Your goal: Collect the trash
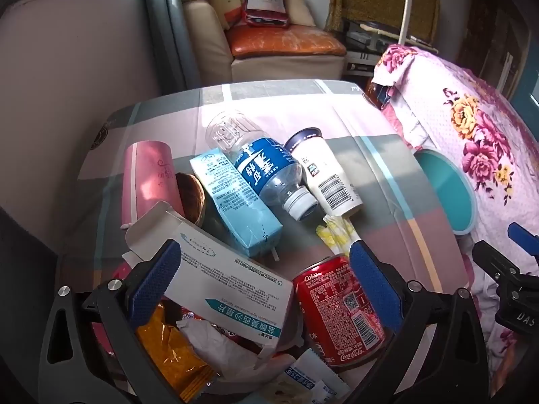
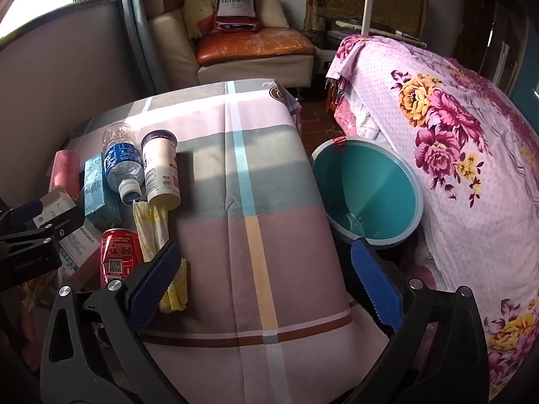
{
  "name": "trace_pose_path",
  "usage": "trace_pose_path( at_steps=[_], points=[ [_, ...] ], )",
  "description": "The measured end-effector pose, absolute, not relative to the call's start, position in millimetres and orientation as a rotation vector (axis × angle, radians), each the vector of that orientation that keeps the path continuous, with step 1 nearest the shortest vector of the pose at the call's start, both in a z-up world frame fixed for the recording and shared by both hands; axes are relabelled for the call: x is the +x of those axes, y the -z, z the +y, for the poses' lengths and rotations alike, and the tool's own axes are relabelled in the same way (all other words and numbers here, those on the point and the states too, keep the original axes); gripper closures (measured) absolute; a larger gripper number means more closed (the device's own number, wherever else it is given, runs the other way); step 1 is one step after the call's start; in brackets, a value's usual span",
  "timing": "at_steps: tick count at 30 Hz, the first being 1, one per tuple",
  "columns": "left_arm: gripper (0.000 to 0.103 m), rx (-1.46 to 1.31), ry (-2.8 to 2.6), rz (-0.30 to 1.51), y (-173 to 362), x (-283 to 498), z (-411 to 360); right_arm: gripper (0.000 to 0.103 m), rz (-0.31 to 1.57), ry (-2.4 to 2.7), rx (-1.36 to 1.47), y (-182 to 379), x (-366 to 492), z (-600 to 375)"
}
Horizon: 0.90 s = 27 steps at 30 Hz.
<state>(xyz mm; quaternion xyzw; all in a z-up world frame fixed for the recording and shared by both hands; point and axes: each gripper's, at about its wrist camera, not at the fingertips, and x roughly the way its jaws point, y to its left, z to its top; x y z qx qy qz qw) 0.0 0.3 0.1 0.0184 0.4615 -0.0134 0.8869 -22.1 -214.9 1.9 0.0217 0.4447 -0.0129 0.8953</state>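
Two hand-held grippers are in view, both spread wide and holding nothing. The left hand-held gripper (image 1: 264, 289) hovers low over a heap of trash at the left end of the surface (image 2: 269, 235), which is covered in a plaid cloth; a white medicine box (image 1: 229, 286) and a red Coca-Cola can (image 1: 340, 309) lie between its blue pads, though neither pad clearly touches them. Beneath the box sit an orange wrapper (image 1: 171, 353) and crumpled white paper (image 1: 219, 340). Farther from the camera lie a light blue carton (image 1: 235, 202), a clear water bottle (image 1: 259, 165) with a blue label resting on its side beside it, and a white cup (image 1: 323, 175) with a dark lid, also on its side. A pink cylinder (image 1: 148, 175) lies at the far left, and a yellow and white wrapper (image 1: 337, 232) lies just beyond the can. The right hand-held gripper (image 2: 264, 286) is over the bare part of the surface, well apart from the pile. A teal bin (image 2: 367, 188) stands on the floor between the surface and a bed with a floral quilt (image 2: 454, 141).
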Motion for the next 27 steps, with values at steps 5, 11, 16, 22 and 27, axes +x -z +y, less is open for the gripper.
trace_pose_path(
  at_steps=[5, 11, 16, 22, 27],
  points=[
    [0.003, 0.035, 0.030, 0.970, 0.4, 0.0, -0.1, 0.006, 0.925, 0.016, 0.070, -4.7, -18.6, -216.4],
    [0.003, 0.047, 0.019, 0.964, 3.4, 0.5, -2.3, 0.006, 0.929, 0.019, 0.091, 5.9, -23.4, -221.1],
    [0.003, 0.043, 0.024, 0.969, 3.5, 2.4, -0.4, 0.006, 0.965, 0.022, 0.093, 5.2, -15.6, -220.6],
    [0.003, 0.044, 0.018, 0.968, 4.8, 3.6, 2.7, 0.006, 0.962, 0.022, 0.093, 5.3, -15.7, -220.9],
    [0.003, 0.036, 0.012, 0.961, 6.2, 6.5, 9.8, 0.006, 0.965, 0.020, 0.089, 7.0, -15.6, -220.3]
  ],
)
